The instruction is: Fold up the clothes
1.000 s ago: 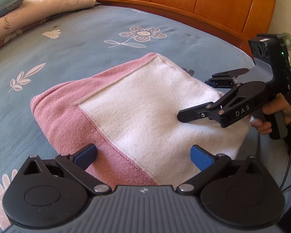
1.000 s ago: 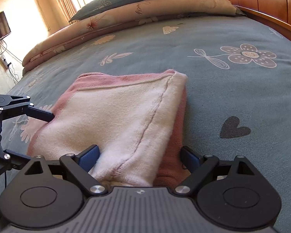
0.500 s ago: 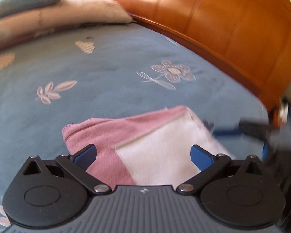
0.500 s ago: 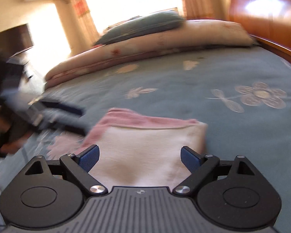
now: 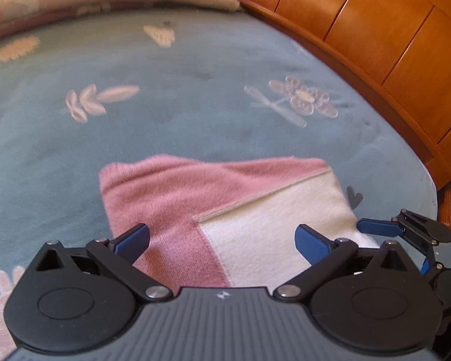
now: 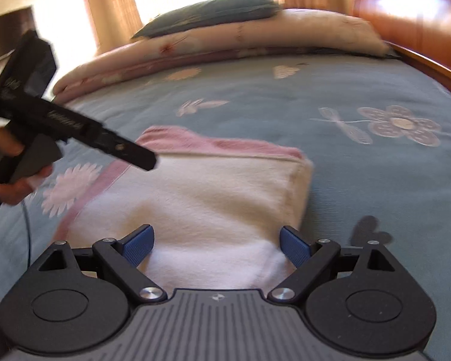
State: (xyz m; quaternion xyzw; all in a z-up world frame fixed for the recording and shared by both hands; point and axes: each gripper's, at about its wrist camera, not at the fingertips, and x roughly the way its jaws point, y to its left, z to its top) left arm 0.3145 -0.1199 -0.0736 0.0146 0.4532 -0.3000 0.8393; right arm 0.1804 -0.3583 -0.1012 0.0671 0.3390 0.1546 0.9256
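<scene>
1. The big blue-grey bedspread with embroidered flowers and leaves (image 5: pixel 180 120) fills most of both views, with a glossy orange wooden headboard (image 5: pixel 375 39) along the upper right of the left-wrist frame and a stack of cream and teal pillows (image 6: pixel 225 30) across the top of the right-wrist frame.

2. The task's thing, a soft pink-and-white knitted garment (image 5: pixel 225 204), sits low in the centre of both frames. It already lies as a compact, thick rectangle with layers stacked and a rounded folded edge at its right side in the right-wrist view (image 6: pixel 297 186). To me that looks like folding is pretty much done for this piece. Whether one more fold is planned, or more clothes are waiting out of shot, I can't say.

3. The left gripper (image 5: pixel 222 237) hangs over the near pink edge, blue pads spread wide, gripping nothing.

4. The right gripper (image 6: pixel 216 240) is the same deal: pads wide apart over the white panel, nothing pinched.

5. A hand (image 6: pixel 12 162) holding the left tool shows blurry at the left of the right-wrist frame.
</scene>
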